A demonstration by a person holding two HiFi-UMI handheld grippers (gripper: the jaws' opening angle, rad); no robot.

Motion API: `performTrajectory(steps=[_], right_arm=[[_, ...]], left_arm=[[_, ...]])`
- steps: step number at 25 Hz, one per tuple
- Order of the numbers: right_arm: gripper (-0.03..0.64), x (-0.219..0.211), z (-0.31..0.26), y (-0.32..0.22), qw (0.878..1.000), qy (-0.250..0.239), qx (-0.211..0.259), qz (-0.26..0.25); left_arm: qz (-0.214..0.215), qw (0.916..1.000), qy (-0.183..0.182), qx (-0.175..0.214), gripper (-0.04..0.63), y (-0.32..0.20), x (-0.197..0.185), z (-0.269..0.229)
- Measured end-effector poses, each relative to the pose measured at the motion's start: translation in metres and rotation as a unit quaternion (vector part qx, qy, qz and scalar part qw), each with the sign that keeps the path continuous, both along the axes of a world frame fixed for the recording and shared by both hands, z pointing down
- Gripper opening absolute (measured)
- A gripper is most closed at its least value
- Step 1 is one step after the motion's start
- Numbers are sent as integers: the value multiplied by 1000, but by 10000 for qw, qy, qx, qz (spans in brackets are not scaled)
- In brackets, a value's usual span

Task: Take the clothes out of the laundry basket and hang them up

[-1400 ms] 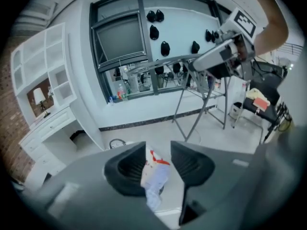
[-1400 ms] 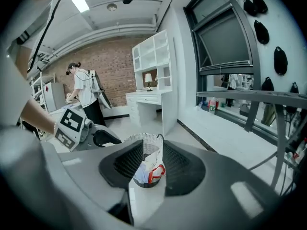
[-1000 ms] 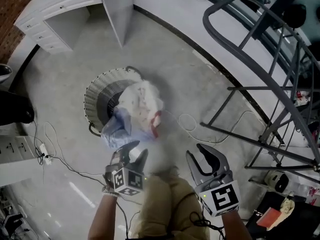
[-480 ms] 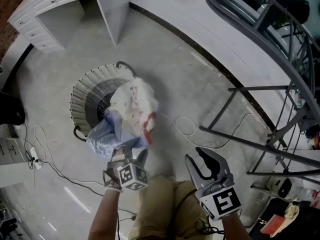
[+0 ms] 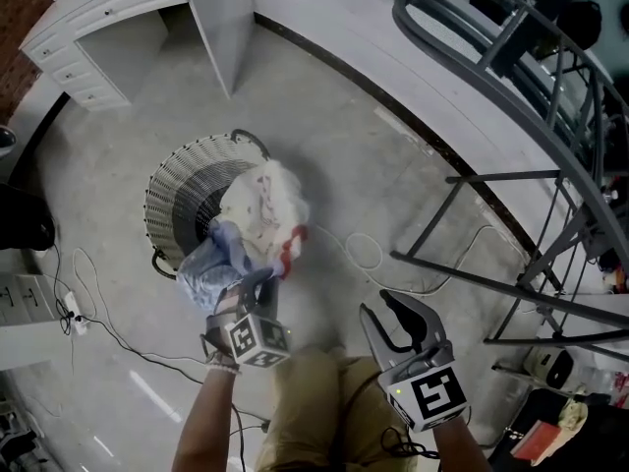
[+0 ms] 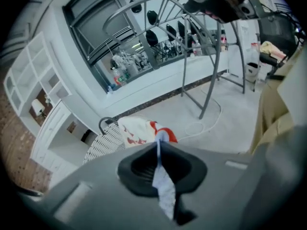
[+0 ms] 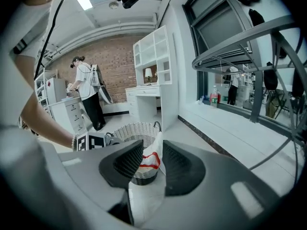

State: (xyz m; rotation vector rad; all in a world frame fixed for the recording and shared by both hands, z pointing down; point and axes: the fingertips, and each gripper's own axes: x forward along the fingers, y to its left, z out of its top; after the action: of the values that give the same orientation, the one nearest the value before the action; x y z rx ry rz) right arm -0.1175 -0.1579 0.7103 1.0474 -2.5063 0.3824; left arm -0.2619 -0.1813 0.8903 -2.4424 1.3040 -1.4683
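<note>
A round white wicker laundry basket (image 5: 164, 202) stands on the floor with clothes spilling over its near rim. A white garment with red trim (image 5: 265, 203) lies on top, and a light blue garment (image 5: 204, 264) hangs beside it. My left gripper (image 5: 258, 281) sits at the blue garment's edge; its jaws have just been closing, and in the left gripper view a strip of blue cloth (image 6: 161, 177) is pinched between them. My right gripper (image 5: 395, 310) hovers open to the right of the pile with nothing between its jaws (image 7: 152, 164); the basket (image 7: 128, 130) lies beyond them.
A grey metal drying rack (image 5: 511, 170) fills the right side. A white cable (image 5: 366, 250) loops on the floor beside the basket. A white desk (image 5: 118, 13) stands at the far left, and a person (image 7: 86, 92) stands by drawers in the distance.
My left gripper has dropped to the pile and closed on the blue garment's edge. The right gripper sank slightly and stayed open.
</note>
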Motion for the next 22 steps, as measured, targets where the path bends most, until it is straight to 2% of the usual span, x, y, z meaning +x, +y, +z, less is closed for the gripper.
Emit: performTrajectory(steps=[7,16,22], right_arm=[[113,4,-55,4,9999,-82,-152,-4],[112,5,-134,9,9997,-139,-178,124],[112,-8,-187,15,9998,-95,-10,154]], left_arm=[[-349,9992,45,209,6,-16,-18,-96],[-418,9966,-98,705,6,-43,-32,-230],[-472,9925,25,1126,6,-52,-40,-317]])
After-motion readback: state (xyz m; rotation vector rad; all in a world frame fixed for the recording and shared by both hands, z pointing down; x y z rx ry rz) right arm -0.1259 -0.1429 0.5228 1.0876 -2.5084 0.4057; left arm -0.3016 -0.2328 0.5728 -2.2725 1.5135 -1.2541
